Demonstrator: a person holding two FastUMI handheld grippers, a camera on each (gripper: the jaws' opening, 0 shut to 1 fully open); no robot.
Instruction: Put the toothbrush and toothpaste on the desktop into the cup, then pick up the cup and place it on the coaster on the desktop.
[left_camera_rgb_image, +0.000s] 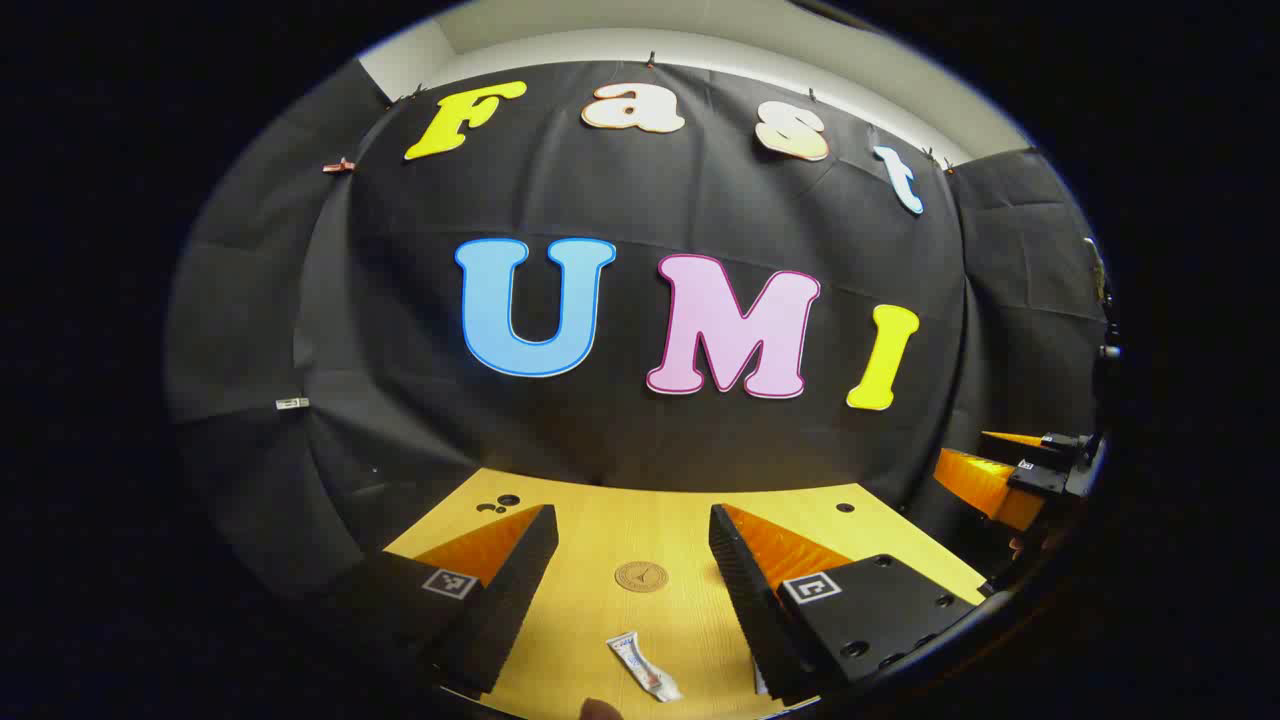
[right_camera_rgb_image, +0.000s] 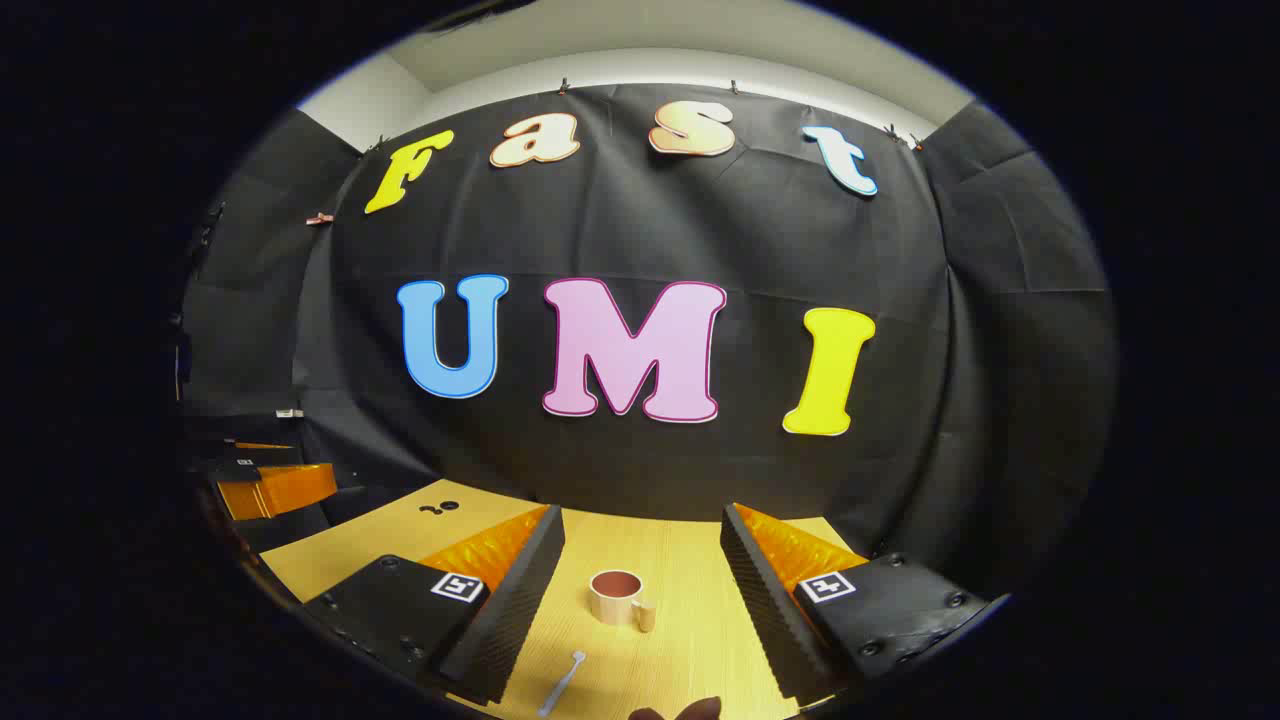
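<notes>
In the left gripper view, a small white toothpaste tube (left_camera_rgb_image: 643, 666) lies on the wooden desktop (left_camera_rgb_image: 600, 530), near the bottom between my left gripper's (left_camera_rgb_image: 630, 545) open fingers. A round brown coaster (left_camera_rgb_image: 641, 576) sits farther off, straight ahead. The right gripper (left_camera_rgb_image: 1000, 470) shows at the right edge. In the right gripper view, a beige cup (right_camera_rgb_image: 618, 597) with a dark inside and a handle stands upright ahead. A white toothbrush (right_camera_rgb_image: 564, 684) lies nearer, toward the left finger. My right gripper (right_camera_rgb_image: 640, 545) is open above the desktop (right_camera_rgb_image: 690, 560), holding nothing. The left gripper (right_camera_rgb_image: 275, 485) shows at the left edge.
The black cloth wall rises right behind the desktop's far edge. Small dark holes (left_camera_rgb_image: 497, 503) mark the desktop's far left corner, and another hole (left_camera_rgb_image: 845, 507) sits at the far right. A fingertip (right_camera_rgb_image: 680, 711) peeks in at the bottom of the right gripper view.
</notes>
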